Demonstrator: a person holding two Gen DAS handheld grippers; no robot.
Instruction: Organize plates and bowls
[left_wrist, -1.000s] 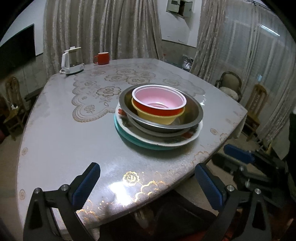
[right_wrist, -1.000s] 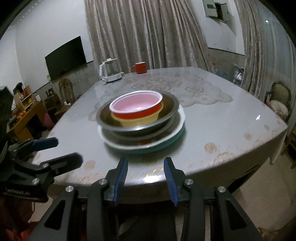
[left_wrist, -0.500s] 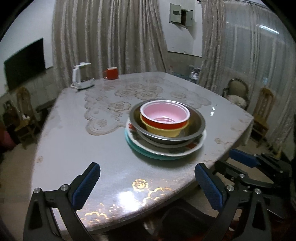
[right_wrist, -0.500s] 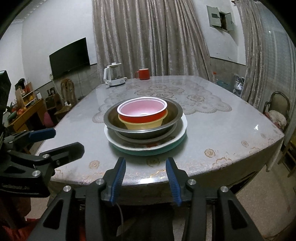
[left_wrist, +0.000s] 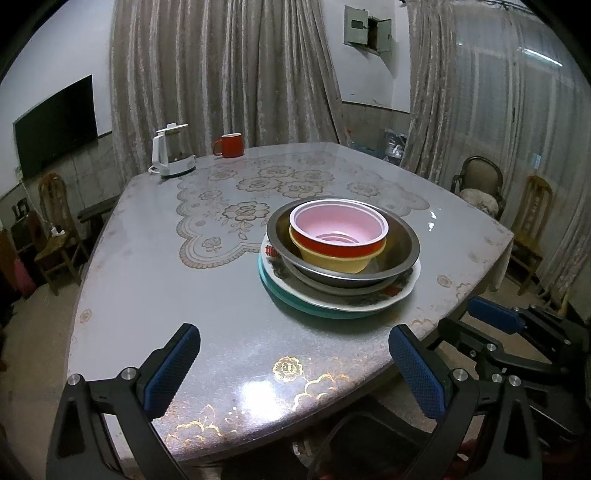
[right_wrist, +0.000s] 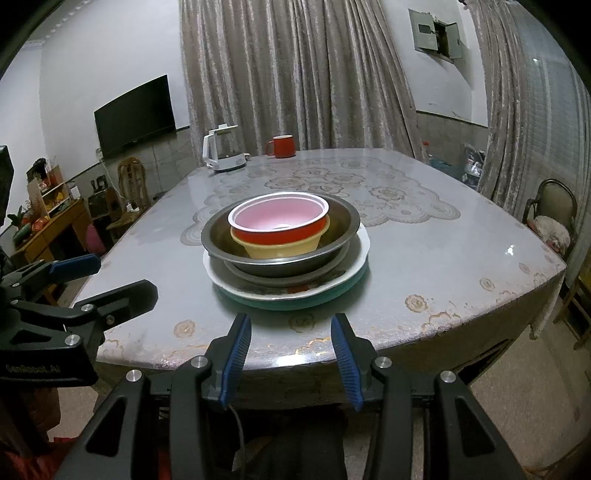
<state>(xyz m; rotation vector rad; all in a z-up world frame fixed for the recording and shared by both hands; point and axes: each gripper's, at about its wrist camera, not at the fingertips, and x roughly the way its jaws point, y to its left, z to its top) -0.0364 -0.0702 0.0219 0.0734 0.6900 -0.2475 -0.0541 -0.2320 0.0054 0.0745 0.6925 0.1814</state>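
Table (left_wrist: 155, 288): one nested stack near its front edge. Teal plate (left_wrist: 295, 301) at bottom, white plate (left_wrist: 402, 290) on it, steel bowl (left_wrist: 402, 251), yellow bowl (left_wrist: 332, 260), red bowl (left_wrist: 338, 230) (pink inside) on top. Left gripper (left_wrist: 295, 365): spread wide, empty. Right gripper (right_wrist: 291, 349): parted, empty, short of the stack. Kettle (left_wrist: 170, 155) and mug (left_wrist: 229, 145) at far edge.

The big bowl (left_wrist: 343, 254) looks like shiny metal. The red bowl (left_wrist: 338, 236) looks like smooth plastic. The table (left_wrist: 166, 295) is glossy.
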